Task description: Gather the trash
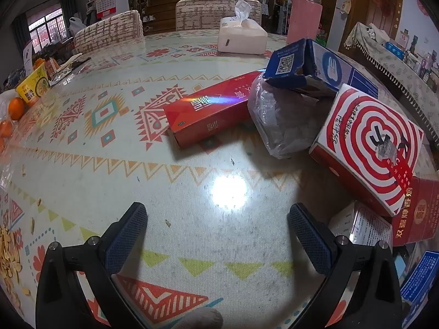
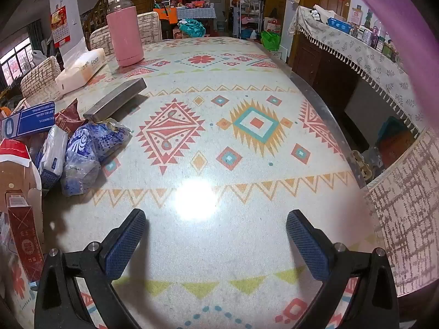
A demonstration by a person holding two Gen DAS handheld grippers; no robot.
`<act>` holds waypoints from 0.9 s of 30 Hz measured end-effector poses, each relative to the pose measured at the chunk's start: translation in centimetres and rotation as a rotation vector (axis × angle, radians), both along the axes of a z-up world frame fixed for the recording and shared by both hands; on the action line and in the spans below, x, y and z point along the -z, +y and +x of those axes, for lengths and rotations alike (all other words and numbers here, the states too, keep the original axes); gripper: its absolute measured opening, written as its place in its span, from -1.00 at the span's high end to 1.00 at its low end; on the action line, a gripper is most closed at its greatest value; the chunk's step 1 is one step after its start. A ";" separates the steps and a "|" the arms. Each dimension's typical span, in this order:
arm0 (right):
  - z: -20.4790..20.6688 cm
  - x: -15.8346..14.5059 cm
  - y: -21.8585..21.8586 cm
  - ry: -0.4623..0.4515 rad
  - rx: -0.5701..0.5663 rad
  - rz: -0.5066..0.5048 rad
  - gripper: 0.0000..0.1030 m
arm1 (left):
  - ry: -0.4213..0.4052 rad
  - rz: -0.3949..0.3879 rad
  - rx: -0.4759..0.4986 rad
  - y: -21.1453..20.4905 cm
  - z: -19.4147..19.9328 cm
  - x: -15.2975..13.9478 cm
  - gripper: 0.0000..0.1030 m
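Patterned tablecloth [image 1: 90, 115] covers a long dining table in a cluttered room. Trash sits heaped at the left view's right side: a long red box [image 1: 208, 115] flat on the cloth, a clear crumpled bag [image 1: 282, 120] touching its end, a torn blue box [image 1: 315, 68] resting on the bag, and a red-and-white spiral box [image 1: 367, 148] tilted over more cartons. Behind stand a tissue pack [image 1: 242, 37] and pink flask [image 1: 304, 19]. Both tongs, left gripper [image 1: 218, 233] and right gripper [image 2: 216, 237], hover wide open over bare cloth, holding nothing.
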State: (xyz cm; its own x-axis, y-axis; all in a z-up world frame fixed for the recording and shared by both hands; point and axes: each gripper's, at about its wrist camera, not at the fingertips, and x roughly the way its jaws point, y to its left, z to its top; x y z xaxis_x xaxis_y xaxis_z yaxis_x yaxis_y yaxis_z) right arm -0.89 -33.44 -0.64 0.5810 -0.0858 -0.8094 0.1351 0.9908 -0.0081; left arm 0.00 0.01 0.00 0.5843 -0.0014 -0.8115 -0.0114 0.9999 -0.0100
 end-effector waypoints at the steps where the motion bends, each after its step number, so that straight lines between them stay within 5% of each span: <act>1: 0.0 0.0 0.0 0.000 0.000 0.000 -1.00 | 0.000 0.001 0.000 0.0 0.0 0.0 -1.00; 27: 0.0 0.0 0.0 0.000 0.000 0.000 -1.00 | 0.000 0.001 -0.020 -0.1 -0.2 -0.1 -1.00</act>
